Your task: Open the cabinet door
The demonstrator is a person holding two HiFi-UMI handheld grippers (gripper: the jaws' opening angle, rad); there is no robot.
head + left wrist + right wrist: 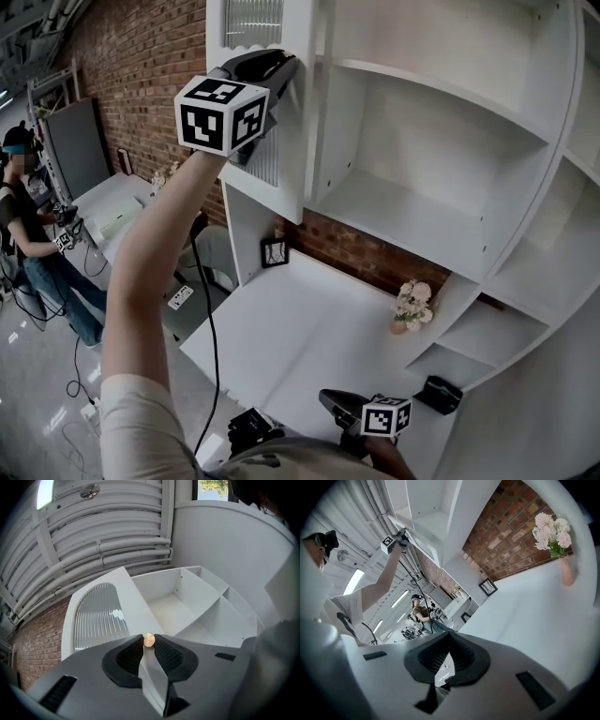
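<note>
The white cabinet door (289,141), with a ribbed glass pane (99,616), stands swung out from the shelf unit (422,122), showing its bare shelves. My left gripper (279,66) is raised high at the door's edge. In the left gripper view my left gripper (148,642) is shut on the door's small brass knob (148,640), which is pinched between the tips of the pads. My right gripper (330,401) hangs low over the white desk (309,319). Its jaws are shut with nothing between them in the right gripper view (450,638).
A vase of pale flowers (412,306) and a small dark picture frame (274,251) stand at the back of the desk by the brick wall. A black object (438,394) lies on the low shelf at right. Another person (28,225) stands far left near tables and floor cables.
</note>
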